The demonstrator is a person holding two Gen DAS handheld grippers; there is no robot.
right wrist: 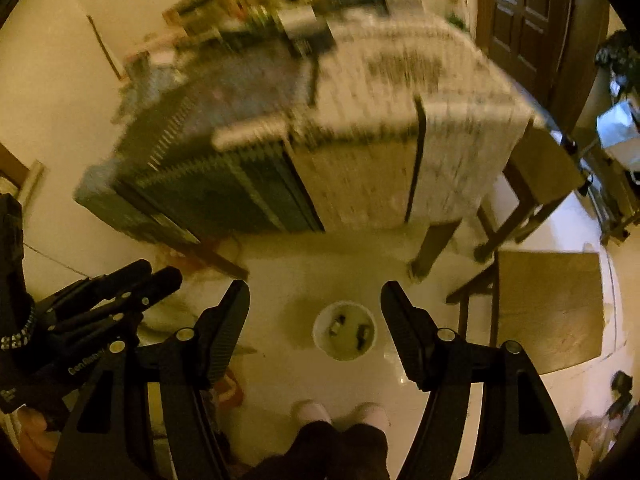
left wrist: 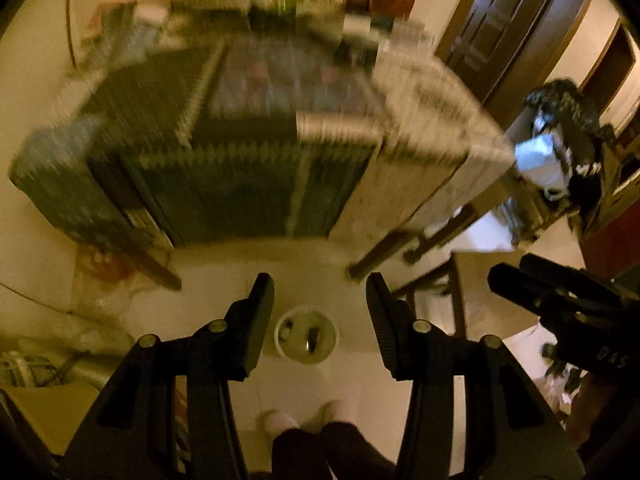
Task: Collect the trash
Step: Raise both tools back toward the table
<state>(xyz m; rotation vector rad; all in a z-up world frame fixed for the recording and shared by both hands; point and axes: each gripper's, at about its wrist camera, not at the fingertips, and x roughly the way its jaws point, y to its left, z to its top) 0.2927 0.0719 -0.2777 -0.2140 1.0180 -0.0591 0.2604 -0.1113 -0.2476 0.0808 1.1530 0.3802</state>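
- White and round, the small bin (left wrist: pixel 306 335) stands on the pale floor (left wrist: pixel 304 256) just in front of the person's feet (left wrist: pixel 304 420), and both cameras look straight down on it.
- Two or three small dark bits lie in the bottom of the bin (right wrist: pixel 345 330); I judge these to be trash already dropped there, though they are too small to name.
- The left gripper (left wrist: pixel 320 320) is held high above the bin with its fingers spread wide and nothing between them.
- The right gripper (right wrist: pixel 316 328) is the same: wide open, empty, hanging over the bin.
- In the left view the right gripper shows at the right edge, so the two are side by side and apart.
- Beyond the bin stands a table (right wrist: pixel 360 140) with a patterned cloth and clutter at its far end; motion blur hides whether any trash lies on it.
- A wooden chair (right wrist: pixel 548 308) stands to the right of the bin, its seat bare as far as I can tell.
- By my reading, part of the collecting is done and neither claw carries anything.
- What is left cannot be counted: bags and loose stuff lie on the floor at the left (left wrist: pixel 92 300), and some may be trash.
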